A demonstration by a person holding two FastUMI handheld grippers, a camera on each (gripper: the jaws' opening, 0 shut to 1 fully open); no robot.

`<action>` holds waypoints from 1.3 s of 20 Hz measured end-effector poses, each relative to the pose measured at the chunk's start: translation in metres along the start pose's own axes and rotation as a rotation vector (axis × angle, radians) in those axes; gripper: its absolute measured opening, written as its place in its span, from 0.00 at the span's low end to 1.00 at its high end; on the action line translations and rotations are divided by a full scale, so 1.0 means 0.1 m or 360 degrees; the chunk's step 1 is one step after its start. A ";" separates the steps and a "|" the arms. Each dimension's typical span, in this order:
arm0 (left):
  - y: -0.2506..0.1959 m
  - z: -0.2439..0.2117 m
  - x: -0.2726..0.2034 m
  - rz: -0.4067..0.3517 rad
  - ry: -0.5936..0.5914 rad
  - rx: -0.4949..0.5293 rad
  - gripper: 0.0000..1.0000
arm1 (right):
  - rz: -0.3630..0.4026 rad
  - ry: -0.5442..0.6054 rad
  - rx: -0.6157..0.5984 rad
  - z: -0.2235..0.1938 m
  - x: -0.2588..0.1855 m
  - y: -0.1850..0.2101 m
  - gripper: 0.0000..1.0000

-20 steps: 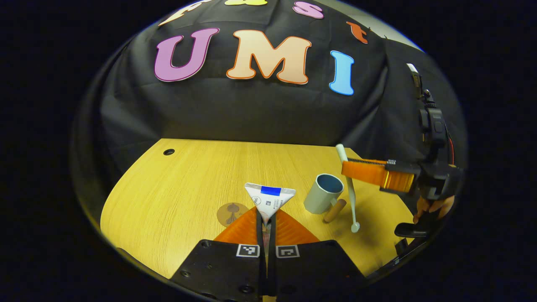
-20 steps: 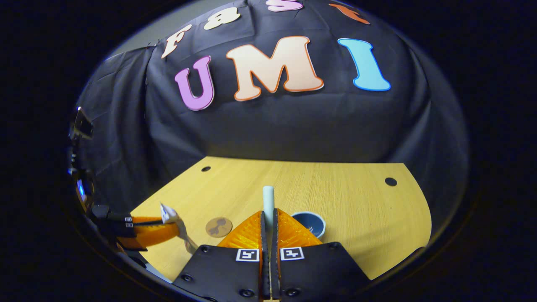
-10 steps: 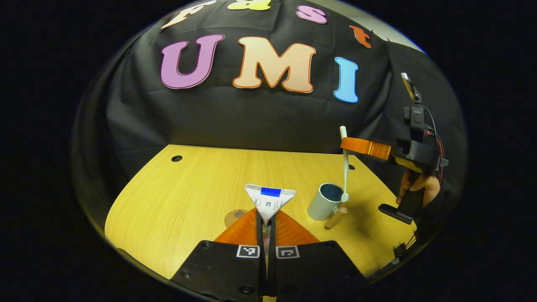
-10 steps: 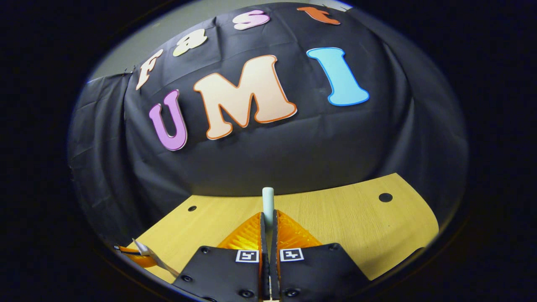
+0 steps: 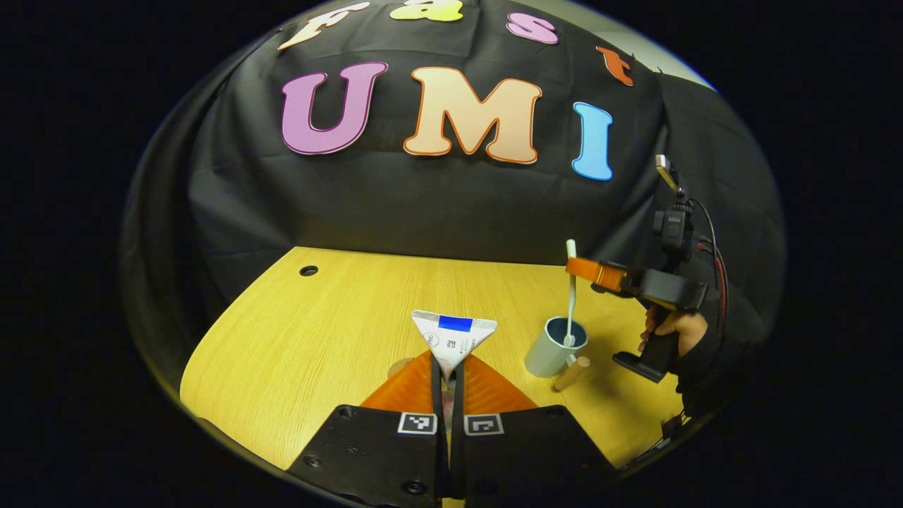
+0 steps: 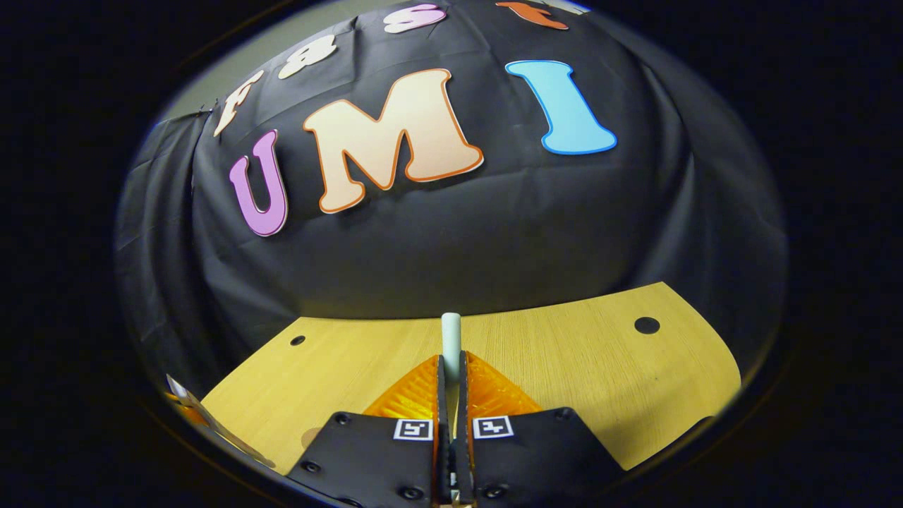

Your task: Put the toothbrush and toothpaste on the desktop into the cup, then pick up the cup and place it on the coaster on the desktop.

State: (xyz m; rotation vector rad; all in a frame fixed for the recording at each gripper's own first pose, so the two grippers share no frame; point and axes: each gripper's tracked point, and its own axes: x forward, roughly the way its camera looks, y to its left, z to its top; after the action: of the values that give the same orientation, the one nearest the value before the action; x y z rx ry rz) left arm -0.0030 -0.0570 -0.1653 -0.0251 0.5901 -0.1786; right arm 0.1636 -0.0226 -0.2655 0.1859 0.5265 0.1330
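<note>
Stretching across the booth, the wooden surface point(image 5: 317, 317) carries a grey cup point(image 5: 554, 346) with a blue inside, standing upright towards its right side in the left gripper view. A short wooden handle point(image 5: 571, 372) sticks out low from the cup towards the near edge.

Next in size, the left gripper point(image 5: 449, 367) has its two fingers pressed together on the toothpaste point(image 5: 453, 337), pinching the white tube so that its flat crimped end with a blue patch fans out above the tips, held up off the wood. Just left of those fingers a bit of the round brown coaster point(image 5: 399, 366) peeks out, lying flat, well apart from the cup.

Over by the cup, a hand point(image 5: 676, 326) holds the right gripper point(image 5: 580, 268), whose fingers clamp the toothbrush point(image 5: 570, 296) near its upper end. It hangs close to upright, its lower end dipped inside the cup's mouth.

From the right gripper view, the pale toothbrush stem point(image 6: 451, 333) stands up between that gripper's closed fingers point(image 6: 487, 388).
</note>
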 end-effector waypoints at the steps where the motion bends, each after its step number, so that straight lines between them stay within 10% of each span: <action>1: 0.00 0.04 0.01 0.0002 -0.0010 0.0007 0.00 | -0.0009 0.0033 -0.0022 -0.09 0.01 -0.02 0.06; 9: -0.26 0.14 0.09 -0.0079 -0.0050 0.0039 0.00 | 0.0028 0.0275 -0.0027 -0.65 -0.23 -0.09 0.20; 13: -0.42 0.23 0.14 -0.0148 -0.0065 0.0046 0.00 | 0.0005 0.0283 -0.0065 -0.72 -0.53 -0.24 1.00; 26: -1.31 0.67 0.56 -0.0445 -0.0187 -0.0002 0.00 | -0.0171 0.0319 -0.0023 -0.91 -1.44 -1.01 0.99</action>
State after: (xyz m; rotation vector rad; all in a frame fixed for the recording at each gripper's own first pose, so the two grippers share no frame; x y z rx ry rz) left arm 0.0595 -0.1971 -0.1304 -0.1192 0.4674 -0.4454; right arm 0.0018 -0.1331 -0.2935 0.1303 0.7336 0.0505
